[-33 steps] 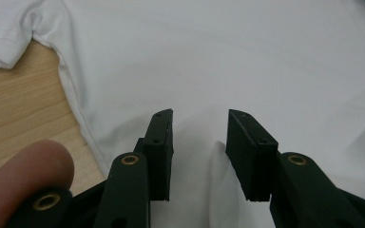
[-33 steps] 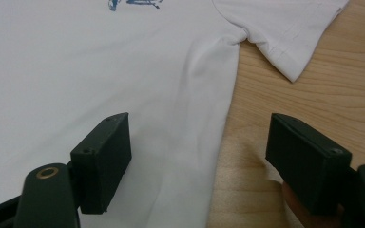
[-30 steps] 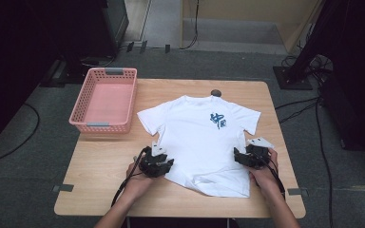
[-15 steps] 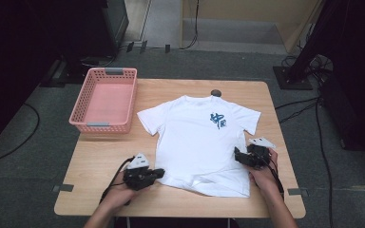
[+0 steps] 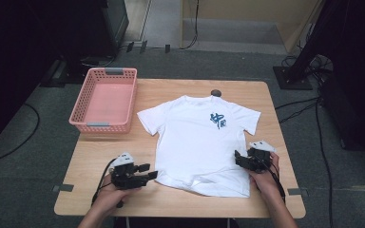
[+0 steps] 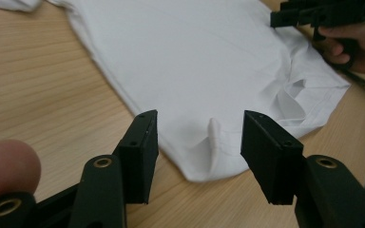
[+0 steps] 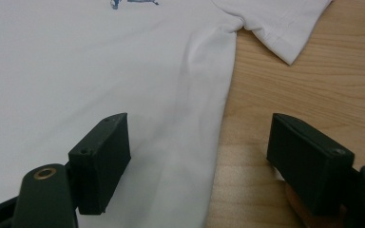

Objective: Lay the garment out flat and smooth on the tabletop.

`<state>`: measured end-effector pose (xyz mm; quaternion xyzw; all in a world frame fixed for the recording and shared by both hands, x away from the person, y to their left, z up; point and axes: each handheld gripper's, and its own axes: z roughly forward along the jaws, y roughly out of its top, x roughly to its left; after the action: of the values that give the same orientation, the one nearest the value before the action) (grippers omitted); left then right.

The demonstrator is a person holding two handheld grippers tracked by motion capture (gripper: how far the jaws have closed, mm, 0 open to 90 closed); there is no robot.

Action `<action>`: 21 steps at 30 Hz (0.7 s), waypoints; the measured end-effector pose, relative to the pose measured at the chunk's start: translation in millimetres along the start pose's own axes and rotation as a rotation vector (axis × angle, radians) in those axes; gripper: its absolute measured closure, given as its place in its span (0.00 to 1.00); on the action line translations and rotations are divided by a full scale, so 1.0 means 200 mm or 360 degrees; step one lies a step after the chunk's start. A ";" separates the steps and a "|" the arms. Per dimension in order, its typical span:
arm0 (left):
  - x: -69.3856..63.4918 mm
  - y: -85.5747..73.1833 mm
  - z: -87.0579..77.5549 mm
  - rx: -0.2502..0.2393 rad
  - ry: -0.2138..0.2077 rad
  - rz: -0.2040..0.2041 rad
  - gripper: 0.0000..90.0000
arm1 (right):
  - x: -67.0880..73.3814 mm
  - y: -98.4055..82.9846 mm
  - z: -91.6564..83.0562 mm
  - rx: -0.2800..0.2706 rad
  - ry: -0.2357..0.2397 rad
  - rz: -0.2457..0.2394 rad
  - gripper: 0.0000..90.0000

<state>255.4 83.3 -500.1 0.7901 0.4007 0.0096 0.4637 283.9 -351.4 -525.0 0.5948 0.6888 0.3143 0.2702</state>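
1. High view: a pink basket [image 5: 105, 99] of plastic mesh stands at the far left corner of the table [image 5: 185, 199], partly over the edge. Nothing lies in it; its bare floor shows.
2. Just right of the basket, a white T-shirt [image 5: 197, 142] lies flat and face up on the wood, collar away from the person, a blue print on its chest. Its near hem is rumpled.
3. The left gripper [image 5: 147, 175] rests on the table at the shirt's near left corner. In the left gripper view its jaws have just been opening and stand apart on either side of that corner, where a small raised fold [image 6: 214, 137] of hem sits between them, untouched by the pads.
4. The right gripper [image 5: 240, 159] sits over the shirt's right side seam. In the right gripper view its jaws are spread wide, one above the cloth, the other above bare wood, with the seam edge between them and nothing gripped.
5. A small dark round object [image 5: 216, 92] lies at the table's far edge, just behind the collar.
6. The table is light wood. It stands on grey carpet, with black cables [image 5: 309, 102] trailing on the floor to the right and dark equipment around.
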 end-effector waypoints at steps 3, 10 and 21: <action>-0.06 0.01 0.09 0.0056 0.0081 0.0075 0.60 | -0.01 0.00 0.00 0.0003 0.0015 0.0016 0.25; -0.11 -0.04 0.12 0.0119 0.0057 0.0303 0.99 | 0.00 0.00 0.01 0.0009 0.0019 0.0026 0.25; 0.07 -0.06 -0.17 0.0046 -0.0342 0.0228 0.46 | -0.02 0.00 0.01 0.0010 0.0008 0.0047 0.25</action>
<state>243.6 119.2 -494.8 0.8198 0.2914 -0.0478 0.4907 285.5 -355.3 -525.4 0.6051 0.6815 0.3176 0.2618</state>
